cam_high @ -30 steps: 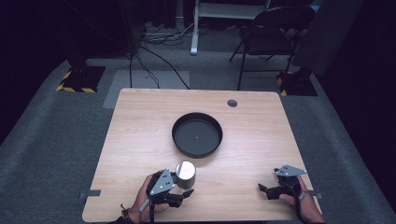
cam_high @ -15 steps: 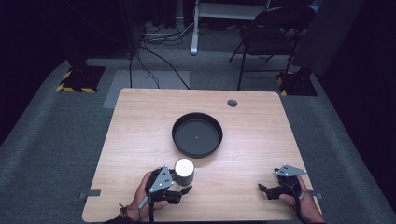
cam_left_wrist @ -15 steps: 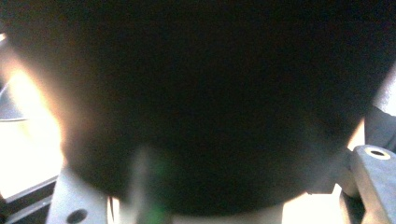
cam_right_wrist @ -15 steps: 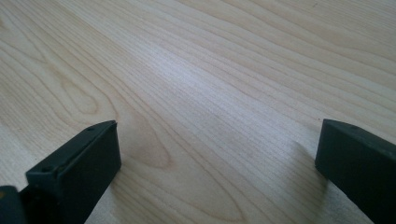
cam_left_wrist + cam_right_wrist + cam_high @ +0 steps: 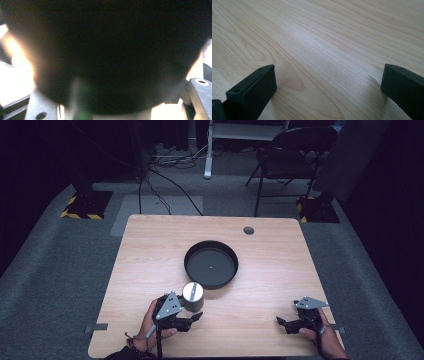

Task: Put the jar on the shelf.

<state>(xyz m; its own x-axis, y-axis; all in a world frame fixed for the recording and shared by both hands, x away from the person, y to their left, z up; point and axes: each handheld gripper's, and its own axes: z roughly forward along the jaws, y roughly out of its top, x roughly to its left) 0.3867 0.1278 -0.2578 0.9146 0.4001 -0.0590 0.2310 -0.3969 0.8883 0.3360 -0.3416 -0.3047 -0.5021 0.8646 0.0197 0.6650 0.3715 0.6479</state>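
While my left gripper [image 5: 192, 312] is clamped on the metal cylinder [image 5: 192, 294] just short of the black round pan [image 5: 211, 265], I judge it could slip or clip the pan's near rim. Right gripper [image 5: 282, 322] rests with jaws wide, empty, on the worktop [image 5: 150, 250], well right of the pan; nothing else intervenes.

black pan [image 5: 210, 266] mid-table, bare wood [image 5: 280, 285] around it; cylinder [image 5: 192, 295] beside
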